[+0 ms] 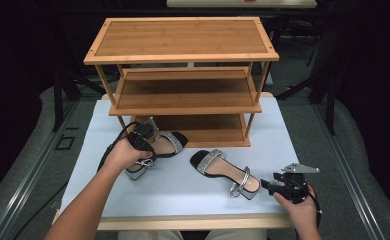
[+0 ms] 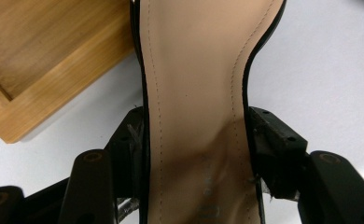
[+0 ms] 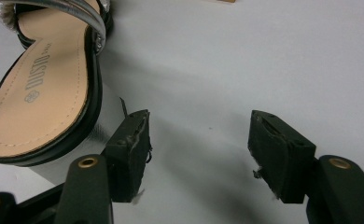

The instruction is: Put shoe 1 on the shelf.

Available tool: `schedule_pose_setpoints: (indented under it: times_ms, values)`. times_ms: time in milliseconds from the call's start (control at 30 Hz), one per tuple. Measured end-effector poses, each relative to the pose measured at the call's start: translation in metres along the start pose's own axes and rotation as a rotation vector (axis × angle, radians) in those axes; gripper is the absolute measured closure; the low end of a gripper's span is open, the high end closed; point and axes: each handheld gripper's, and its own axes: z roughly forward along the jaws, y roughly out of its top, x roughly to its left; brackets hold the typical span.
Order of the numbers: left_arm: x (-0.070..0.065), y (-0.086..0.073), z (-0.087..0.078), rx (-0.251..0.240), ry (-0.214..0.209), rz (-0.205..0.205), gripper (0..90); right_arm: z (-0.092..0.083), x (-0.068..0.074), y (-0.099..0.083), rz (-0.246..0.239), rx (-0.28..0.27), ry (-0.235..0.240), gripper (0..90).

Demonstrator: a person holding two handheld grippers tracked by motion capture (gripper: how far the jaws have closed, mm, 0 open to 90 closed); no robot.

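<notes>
Two sandals lie mid-table: the left gripper (image 2: 196,154) pinches one sandal (image 1: 155,150) just beside the three-shelf rack (image 1: 183,75), the right gripper (image 3: 199,149), jaws spread, beside the other sandal (image 1: 223,172).

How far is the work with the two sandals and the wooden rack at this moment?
Done: nothing is stored so far; all three levels of the bamboo shoe rack are bare. In hand: the left tongs clamp the waist of the black heeled sandal with a glittery strap, close to the bottom shelf. Left: the second matching sandal lies on the white table, beside the open right tongs.
</notes>
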Motion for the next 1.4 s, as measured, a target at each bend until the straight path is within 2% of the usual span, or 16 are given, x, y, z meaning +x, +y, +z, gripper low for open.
schedule_pose_setpoints:
  times_ms: [33, 67, 300, 500, 533, 600, 633, 700, 733, 900, 933, 1133, 1200, 1233, 1300, 1400]
  values:
    - [0.000, 0.000, 0.000, 0.000, 0.000, 0.000, 42.8, 0.000, 0.000, 0.000, 0.000, 0.000, 0.000, 38.2]
    - [-0.001, -0.003, 0.004, -0.009, -0.005, -0.032, 42.7, 0.000, 0.000, 0.000, 0.000, 0.000, 0.002, 38.2]
    - [0.000, -0.007, 0.011, 0.001, 0.009, -0.022, 42.1, 0.001, 0.001, 0.000, -0.005, 0.002, 0.003, 38.1]
    - [-0.002, -0.011, -0.010, -0.028, -0.006, -0.015, 36.0, 0.002, 0.001, 0.000, -0.001, 0.003, 0.002, 37.5]
    - [-0.002, -0.015, -0.021, -0.049, -0.012, -0.003, 35.6, 0.002, 0.001, 0.000, -0.002, 0.003, 0.004, 37.5]
    - [-0.002, -0.018, -0.026, -0.037, -0.005, 0.004, 35.5, 0.001, 0.001, 0.000, -0.002, 0.003, 0.005, 37.4]
    - [-0.002, -0.026, -0.039, -0.072, -0.002, 0.022, 35.4, 0.001, 0.001, 0.000, 0.000, 0.003, 0.003, 37.4]
    - [-0.001, -0.030, -0.044, -0.086, -0.005, 0.027, 35.0, 0.000, 0.001, 0.000, -0.001, 0.009, 0.004, 37.4]
    - [0.000, -0.043, -0.057, -0.117, 0.000, 0.051, 34.7, 0.000, 0.001, 0.000, -0.002, -0.002, 0.003, 37.4]
    - [0.006, -0.067, -0.071, -0.141, 0.012, 0.068, 34.5, 0.000, 0.001, 0.001, -0.003, 0.009, 0.000, 37.4]
    - [0.011, -0.081, -0.076, -0.160, 0.014, 0.072, 34.5, 0.000, 0.002, 0.001, -0.002, 0.009, 0.004, 37.4]
    - [0.018, -0.102, -0.060, -0.162, 0.007, 0.125, 34.7, 0.002, 0.003, 0.001, -0.004, 0.009, 0.003, 37.4]
    - [0.015, -0.107, -0.042, -0.167, -0.009, 0.158, 35.4, 0.002, 0.004, 0.001, -0.006, 0.012, 0.001, 37.4]
    - [0.015, -0.107, -0.042, -0.167, -0.009, 0.158, 38.3, 0.002, 0.004, 0.001, -0.006, 0.012, 0.001, 37.4]
    - [0.011, -0.107, -0.026, -0.176, -0.022, 0.182, 44.0, 0.002, 0.004, 0.001, -0.004, 0.004, -0.001, 37.4]
    - [0.011, -0.107, -0.022, -0.194, -0.039, 0.170, 41.7, 0.002, 0.003, 0.001, 0.000, 0.006, -0.003, 37.4]
